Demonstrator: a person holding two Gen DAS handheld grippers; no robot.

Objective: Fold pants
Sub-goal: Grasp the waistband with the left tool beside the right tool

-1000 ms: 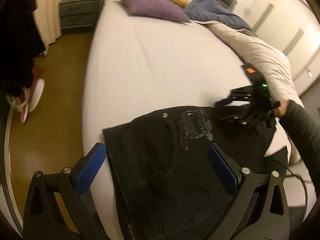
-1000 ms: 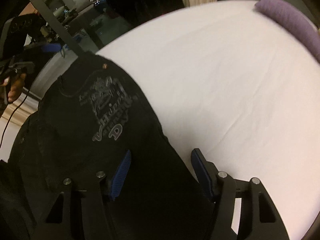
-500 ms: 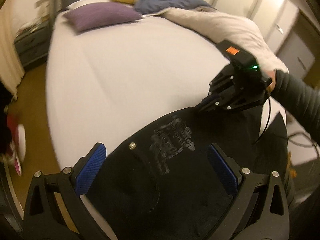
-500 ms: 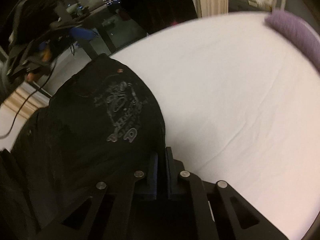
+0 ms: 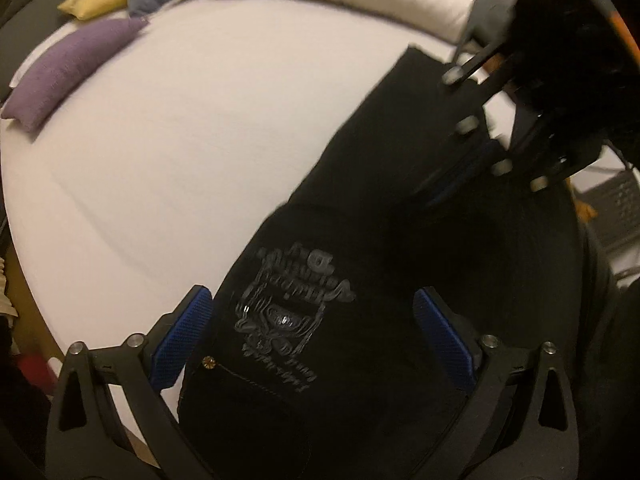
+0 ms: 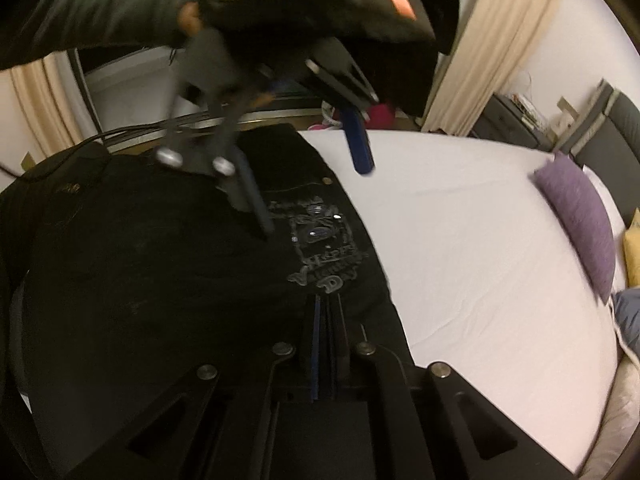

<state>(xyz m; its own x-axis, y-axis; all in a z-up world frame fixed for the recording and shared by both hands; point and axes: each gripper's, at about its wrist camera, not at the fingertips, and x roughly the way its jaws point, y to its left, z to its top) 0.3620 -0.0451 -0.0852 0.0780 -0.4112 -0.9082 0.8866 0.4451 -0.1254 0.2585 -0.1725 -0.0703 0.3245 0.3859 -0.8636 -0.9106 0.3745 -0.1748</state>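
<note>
Two grippers work over black pants (image 5: pixel 360 240) that lie along the near edge of a white bed (image 5: pixel 180 140), the grey printed emblem (image 5: pixel 292 304) facing up. On the left, the left gripper (image 5: pixel 312 340) hangs over the emblem with its jaws wide but closing, blue pads (image 5: pixel 182 338) either side of the cloth and not pressing it. To the right, the right gripper (image 6: pixel 326 344) is clenched on a fold of the pants just beside the emblem. A purple pillow (image 6: pixel 580 216) sits well apart at the head of the bed.
</note>
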